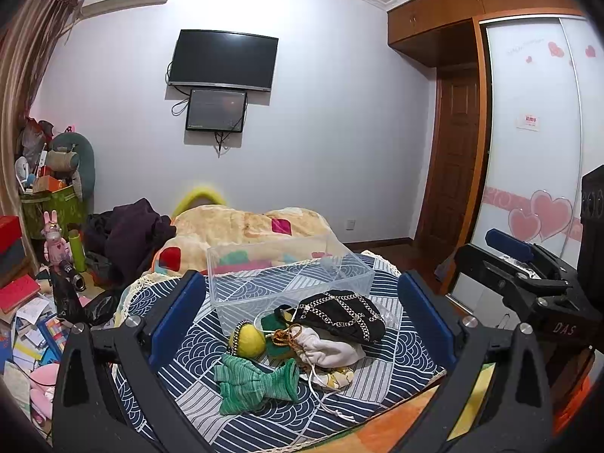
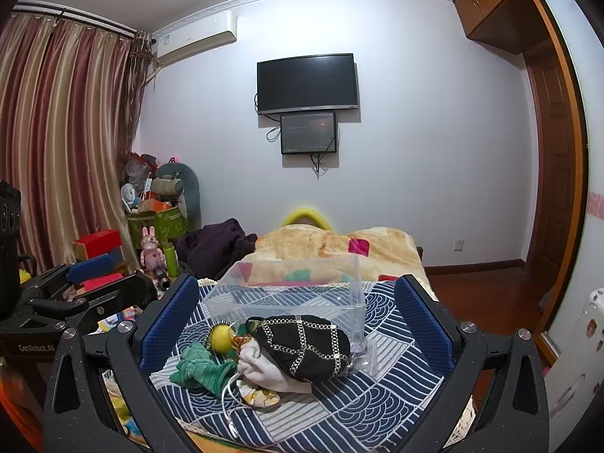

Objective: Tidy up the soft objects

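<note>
A pile of soft things lies on the blue-and-white patterned bed cover: a green knitted glove [image 1: 256,381] [image 2: 202,372], a yellow ball [image 1: 247,339] [image 2: 222,336], a white drawstring pouch [image 1: 328,351] [image 2: 264,368] and a black cap with chains [image 1: 339,315] [image 2: 302,343]. A clear plastic box [image 1: 290,279] [image 2: 290,290] stands just behind the pile, nothing in it. My left gripper [image 1: 298,313] is open and empty, above the pile. My right gripper [image 2: 294,321] is open and empty, also framing the pile. The right gripper shows at the right of the left wrist view [image 1: 521,264].
A beige blanket [image 1: 241,226] with coloured patches and dark clothes [image 1: 128,234] lie at the far end of the bed. Toys, boxes and papers clutter the floor at the left [image 1: 34,324]. A wardrobe [image 1: 536,143] and door stand at the right.
</note>
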### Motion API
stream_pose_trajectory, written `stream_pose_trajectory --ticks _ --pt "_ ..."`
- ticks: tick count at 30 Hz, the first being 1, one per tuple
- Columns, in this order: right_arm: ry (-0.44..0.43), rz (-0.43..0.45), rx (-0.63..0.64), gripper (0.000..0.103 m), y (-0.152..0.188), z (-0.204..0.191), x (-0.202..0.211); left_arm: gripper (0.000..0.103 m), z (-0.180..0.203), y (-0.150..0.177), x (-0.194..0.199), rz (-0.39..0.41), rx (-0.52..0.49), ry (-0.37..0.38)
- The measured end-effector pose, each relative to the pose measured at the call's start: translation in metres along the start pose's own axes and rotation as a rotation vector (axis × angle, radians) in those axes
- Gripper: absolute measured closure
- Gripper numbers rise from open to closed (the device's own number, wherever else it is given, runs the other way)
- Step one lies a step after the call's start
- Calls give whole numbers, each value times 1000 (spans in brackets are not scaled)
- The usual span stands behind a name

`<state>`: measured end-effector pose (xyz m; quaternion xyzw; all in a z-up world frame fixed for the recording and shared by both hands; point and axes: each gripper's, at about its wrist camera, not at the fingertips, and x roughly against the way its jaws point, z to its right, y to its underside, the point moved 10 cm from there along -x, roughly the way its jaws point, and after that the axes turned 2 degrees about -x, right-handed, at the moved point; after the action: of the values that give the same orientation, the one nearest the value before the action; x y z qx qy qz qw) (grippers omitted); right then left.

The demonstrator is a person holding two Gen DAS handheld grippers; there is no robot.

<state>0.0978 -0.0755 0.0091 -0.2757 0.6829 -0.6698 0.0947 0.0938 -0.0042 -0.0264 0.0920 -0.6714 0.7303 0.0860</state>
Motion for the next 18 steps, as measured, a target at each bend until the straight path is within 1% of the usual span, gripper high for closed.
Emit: stream_pose_trajectory --ticks 18 --pt "-3 4 0 0 -2 1 0 0 4 0 0 5 -7 6"
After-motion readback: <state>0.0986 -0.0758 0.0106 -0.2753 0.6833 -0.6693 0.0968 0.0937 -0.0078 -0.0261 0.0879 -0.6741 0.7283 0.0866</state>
